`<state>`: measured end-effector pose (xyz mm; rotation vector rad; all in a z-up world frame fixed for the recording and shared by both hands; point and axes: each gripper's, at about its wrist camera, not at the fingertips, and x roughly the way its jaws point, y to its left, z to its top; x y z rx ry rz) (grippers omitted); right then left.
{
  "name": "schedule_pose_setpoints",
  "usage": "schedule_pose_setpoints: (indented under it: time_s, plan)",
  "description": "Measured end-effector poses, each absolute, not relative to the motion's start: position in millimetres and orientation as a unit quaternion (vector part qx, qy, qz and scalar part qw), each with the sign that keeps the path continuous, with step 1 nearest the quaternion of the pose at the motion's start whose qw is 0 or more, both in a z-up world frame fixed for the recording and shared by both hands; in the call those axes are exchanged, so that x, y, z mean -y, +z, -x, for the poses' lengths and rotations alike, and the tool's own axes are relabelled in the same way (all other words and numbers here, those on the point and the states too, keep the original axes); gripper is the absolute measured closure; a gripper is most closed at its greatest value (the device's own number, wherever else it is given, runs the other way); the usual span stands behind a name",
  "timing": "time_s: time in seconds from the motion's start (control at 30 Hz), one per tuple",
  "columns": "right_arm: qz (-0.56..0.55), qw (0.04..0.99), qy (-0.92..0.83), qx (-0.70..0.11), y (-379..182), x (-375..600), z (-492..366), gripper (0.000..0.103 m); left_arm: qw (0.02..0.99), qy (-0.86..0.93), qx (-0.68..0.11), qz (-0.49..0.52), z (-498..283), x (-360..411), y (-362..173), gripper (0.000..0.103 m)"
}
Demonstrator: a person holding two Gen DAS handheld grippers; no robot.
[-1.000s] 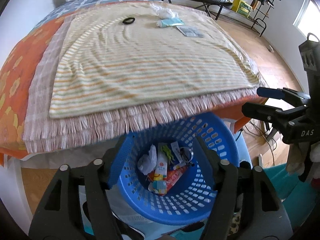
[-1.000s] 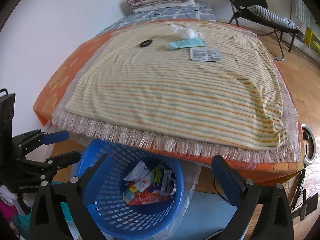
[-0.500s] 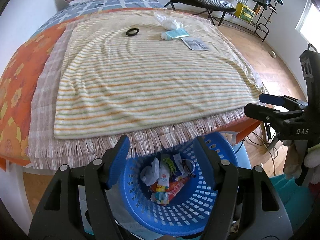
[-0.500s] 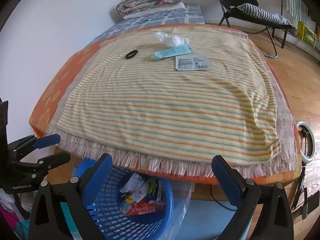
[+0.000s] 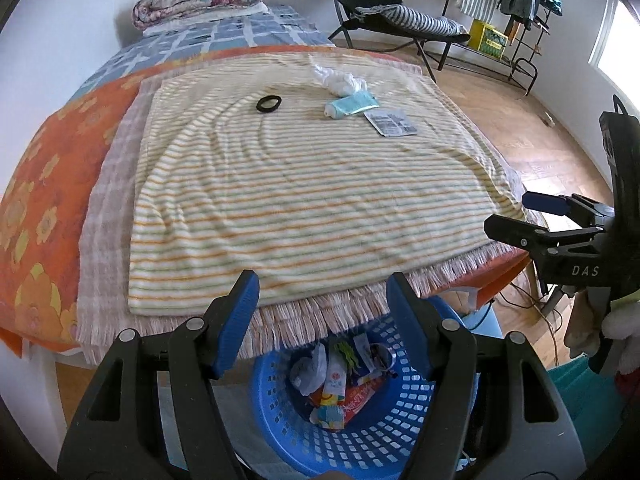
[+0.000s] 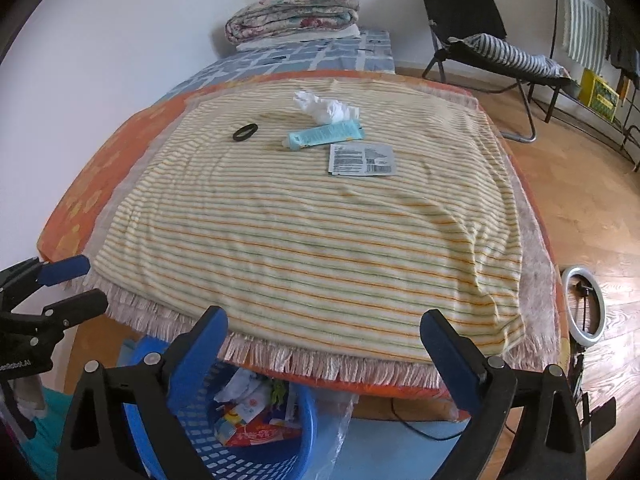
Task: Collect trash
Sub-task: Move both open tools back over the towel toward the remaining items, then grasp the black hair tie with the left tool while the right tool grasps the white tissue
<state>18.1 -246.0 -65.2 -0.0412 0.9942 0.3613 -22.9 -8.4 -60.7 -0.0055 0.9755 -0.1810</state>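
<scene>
Hiding blue basket (image 5: 404, 428) rim: bed fringe (image 5: 320, 312) | left gripper (image 5: 323, 300), right gripper (image 6: 322, 330): released, empty

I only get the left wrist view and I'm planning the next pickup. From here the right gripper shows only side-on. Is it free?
Observer: Yes. In the right wrist view the right gripper stands wide open, with nothing between its fingers.
Operator: Anything low on that side I should avoid?
Observer: A white ring light lies on the floor, close to the near right corner of the bed.
</scene>
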Motion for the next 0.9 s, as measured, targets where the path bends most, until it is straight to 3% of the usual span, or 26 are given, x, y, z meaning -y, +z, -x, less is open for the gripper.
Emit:
schedule_pose_setpoints:
  time_s: [0.43,0.9]
  plan:
    - [-0.018,0.874,0.179,-0.451,-48.0,255.0,-61.2,0.005,0.883,-0.069,-0.464,0.016,-22.1,-9.1,-51.4,0.035]
    - [-0.043,0.872,0.189,-0.449,-29.3,240.9,-161.5,0.004,0.887,-0.063,-0.457,0.031,-103.5,-10.4,-51.3,0.035]
